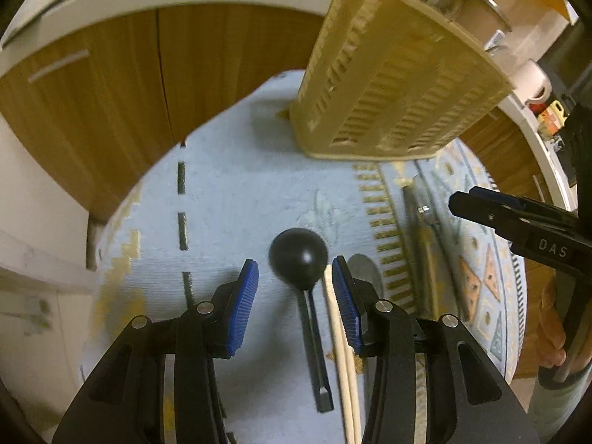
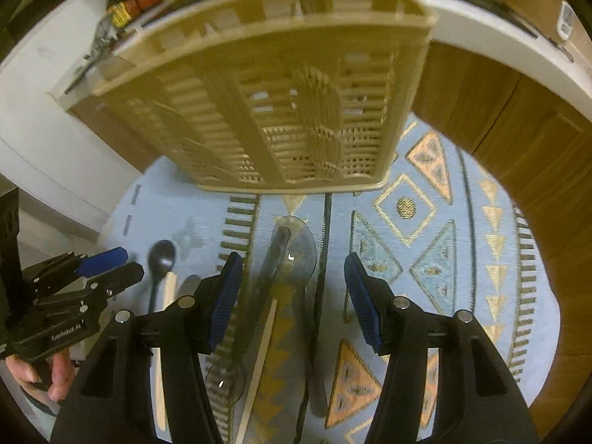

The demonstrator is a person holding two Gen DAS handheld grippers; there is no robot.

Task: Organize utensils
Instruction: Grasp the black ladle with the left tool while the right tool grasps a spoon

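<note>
A home kitchen: wood-fronted cabinets point(image 1: 111, 85) under a white counter point(image 2: 492, 42), sauce bottles point(image 2: 129, 0) beyond the claw.

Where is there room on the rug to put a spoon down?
Bare pale rug lies between the dashed line and the black spoon, before the basket. It is crowded around the clear spoons and chopsticks.

beige slotted basket point(image 2: 259, 85), black spoon point(image 1: 298, 259), pale-blue patterned rug point(image 2: 481, 259)

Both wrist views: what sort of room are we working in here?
Most likely a home kitchen: wooden cabinet doors under a white counter, sauce bottles on it, and a patterned rug holding a cutlery basket.
</note>
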